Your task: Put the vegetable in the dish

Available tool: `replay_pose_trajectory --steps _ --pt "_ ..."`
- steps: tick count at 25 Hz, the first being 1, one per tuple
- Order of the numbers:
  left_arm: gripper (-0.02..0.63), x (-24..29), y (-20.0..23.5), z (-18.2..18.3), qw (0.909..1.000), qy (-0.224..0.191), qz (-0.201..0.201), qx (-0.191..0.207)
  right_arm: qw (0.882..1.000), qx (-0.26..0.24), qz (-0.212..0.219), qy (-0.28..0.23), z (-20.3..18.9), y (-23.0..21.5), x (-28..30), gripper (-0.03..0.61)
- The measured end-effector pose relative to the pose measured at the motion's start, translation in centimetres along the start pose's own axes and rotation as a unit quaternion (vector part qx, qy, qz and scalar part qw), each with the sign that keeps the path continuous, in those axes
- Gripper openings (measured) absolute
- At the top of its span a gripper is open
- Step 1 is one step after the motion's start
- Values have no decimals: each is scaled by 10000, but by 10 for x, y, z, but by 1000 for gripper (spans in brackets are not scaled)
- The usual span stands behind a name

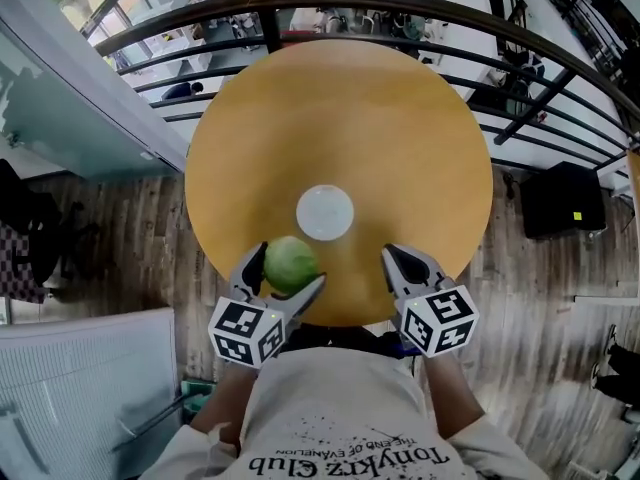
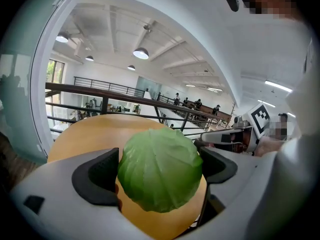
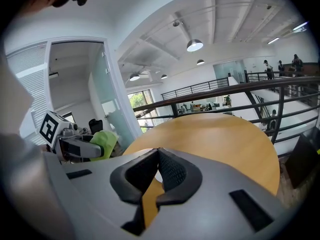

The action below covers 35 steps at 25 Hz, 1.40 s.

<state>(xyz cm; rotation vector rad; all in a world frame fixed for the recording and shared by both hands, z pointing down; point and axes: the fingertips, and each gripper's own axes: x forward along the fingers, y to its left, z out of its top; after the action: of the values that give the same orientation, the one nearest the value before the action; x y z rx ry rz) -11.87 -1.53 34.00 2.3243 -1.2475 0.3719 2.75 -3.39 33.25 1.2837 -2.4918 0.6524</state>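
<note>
The left gripper pinches the green cabbage between its jaws, over the tabletop at 7 o'clock from the white dish. The right gripper, at 5 o'clock from the dish, has its jaws pressed together on nothing.
</note>
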Motion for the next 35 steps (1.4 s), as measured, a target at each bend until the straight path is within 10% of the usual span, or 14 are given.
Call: replay_pose_trajectory --steps 35 --pt "492 111 52 -29 9959 890 -34 181 9980 409 -100 464 -26 -70 74 21"
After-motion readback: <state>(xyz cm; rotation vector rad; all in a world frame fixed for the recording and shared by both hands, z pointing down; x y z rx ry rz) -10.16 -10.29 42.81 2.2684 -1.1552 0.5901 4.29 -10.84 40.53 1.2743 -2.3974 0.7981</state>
